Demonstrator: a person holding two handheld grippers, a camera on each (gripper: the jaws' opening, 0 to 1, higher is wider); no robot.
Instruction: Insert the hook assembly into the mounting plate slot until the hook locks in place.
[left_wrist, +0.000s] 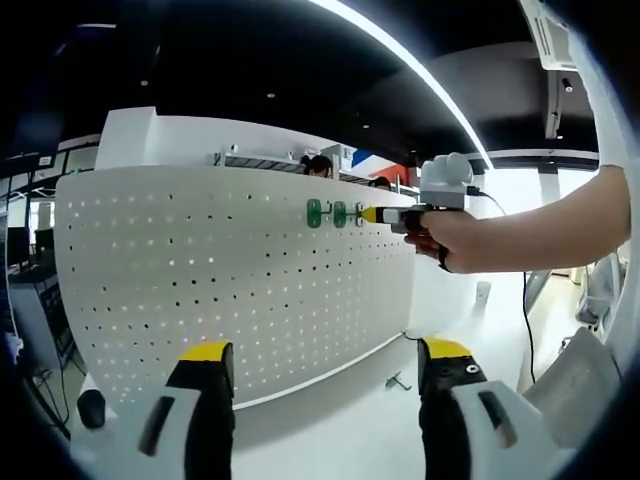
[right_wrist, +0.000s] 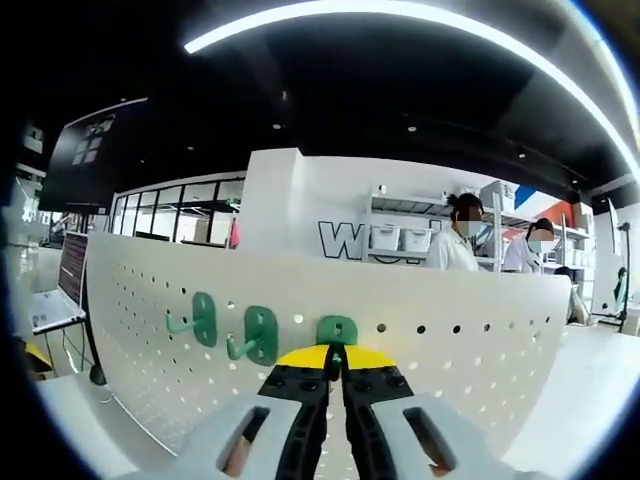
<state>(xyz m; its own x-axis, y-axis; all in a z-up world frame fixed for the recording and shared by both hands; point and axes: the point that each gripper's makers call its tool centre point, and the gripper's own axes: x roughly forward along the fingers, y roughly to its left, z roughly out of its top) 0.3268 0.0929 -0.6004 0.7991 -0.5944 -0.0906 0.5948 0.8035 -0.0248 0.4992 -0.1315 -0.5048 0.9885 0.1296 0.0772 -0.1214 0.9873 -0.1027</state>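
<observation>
A white pegboard stands upright on a pale desk, curving across both views. Three green hooks sit in a row near its upper edge. In the right gripper view, the left hook and the middle hook hang free on the board, each with its prong pointing out to the left. The third hook is against the board, just beside the middle one, and the right gripper is clenched on it: the yellow-tipped jaws are pressed together, with the hook's stem showing between their tips.

In the left gripper view, the right gripper comes in from the right, held by a hand, its yellow tip at the same row of hooks. The left gripper hangs well below that row, near the desk, its jaws spread wide with nothing between them. A small dark metal part lies on the desk at the foot of the board.

Behind the board stand shelves with bins, and two people are near them.
</observation>
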